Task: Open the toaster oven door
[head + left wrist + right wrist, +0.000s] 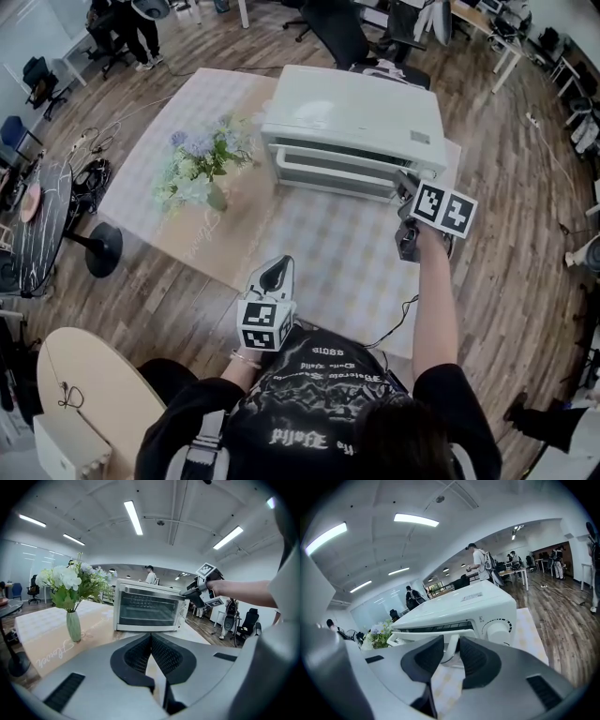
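The toaster oven [352,117] stands at the far edge of the table [309,272], toward its right corner, with the glass door facing me. From the left gripper view the door looks shut, or at most barely cracked. Its white door handle [413,635] runs along the top edge of the door.

My right gripper [451,645] is at the right-hand end of that bar. The handle's end piece sits between the two dark pads and they appear clamped on it. So I judge the grasp made and the pull not yet begun.

Next I should draw the handle toward me and downward, following the arc of a door hinged at its bottom edge. I must hold the grip firm so the bar does not slip out sideways, since I have it by the end and not the middle.

My left gripper [150,637] hangs over the near edge of the table, tips together and holding nothing. The vase of flowers [202,169] stands left of the oven, well clear of the door.
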Demonstrator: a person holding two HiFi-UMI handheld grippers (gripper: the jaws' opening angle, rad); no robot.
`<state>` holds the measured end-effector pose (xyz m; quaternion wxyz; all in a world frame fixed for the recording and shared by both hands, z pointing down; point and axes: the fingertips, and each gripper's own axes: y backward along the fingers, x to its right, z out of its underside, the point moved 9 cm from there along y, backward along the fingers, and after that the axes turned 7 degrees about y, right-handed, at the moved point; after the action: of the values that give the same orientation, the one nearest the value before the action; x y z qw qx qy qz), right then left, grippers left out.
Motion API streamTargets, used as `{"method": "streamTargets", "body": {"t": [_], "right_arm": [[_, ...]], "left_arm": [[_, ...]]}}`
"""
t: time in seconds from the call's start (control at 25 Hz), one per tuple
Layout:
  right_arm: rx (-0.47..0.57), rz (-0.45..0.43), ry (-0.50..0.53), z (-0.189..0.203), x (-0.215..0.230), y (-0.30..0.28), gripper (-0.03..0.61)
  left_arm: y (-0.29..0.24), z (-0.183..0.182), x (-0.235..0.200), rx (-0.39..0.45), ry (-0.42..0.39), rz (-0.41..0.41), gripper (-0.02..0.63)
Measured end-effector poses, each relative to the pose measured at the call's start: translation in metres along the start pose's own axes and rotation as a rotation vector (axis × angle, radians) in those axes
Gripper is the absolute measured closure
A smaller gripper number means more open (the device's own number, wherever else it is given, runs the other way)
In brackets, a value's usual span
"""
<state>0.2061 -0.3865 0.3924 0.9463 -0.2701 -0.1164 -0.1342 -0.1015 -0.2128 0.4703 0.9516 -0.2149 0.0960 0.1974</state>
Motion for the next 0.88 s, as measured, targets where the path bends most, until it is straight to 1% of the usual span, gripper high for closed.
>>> {"method": "streamTargets", "body": {"t": [0.2,0.64,0.88], "right_arm": [[-0.012,0.011,0.031,0.009,-0.004,0.007,0.462],[-0.018,0.044,0.069,0.036,-0.015,0.023,0.470],[-0.024,0.061,0.058,0.056,-0.019,0.034,0.482]], "left_arm": [[0.003,0.002,-0.002,0.003,0.007,0.000,0.595],[0.011,0.009,-0.015,-0.011,0.016,-0.041,0.595],[0.012,0.014,-0.015,-0.025,0.012,-0.040,0.595]]}}
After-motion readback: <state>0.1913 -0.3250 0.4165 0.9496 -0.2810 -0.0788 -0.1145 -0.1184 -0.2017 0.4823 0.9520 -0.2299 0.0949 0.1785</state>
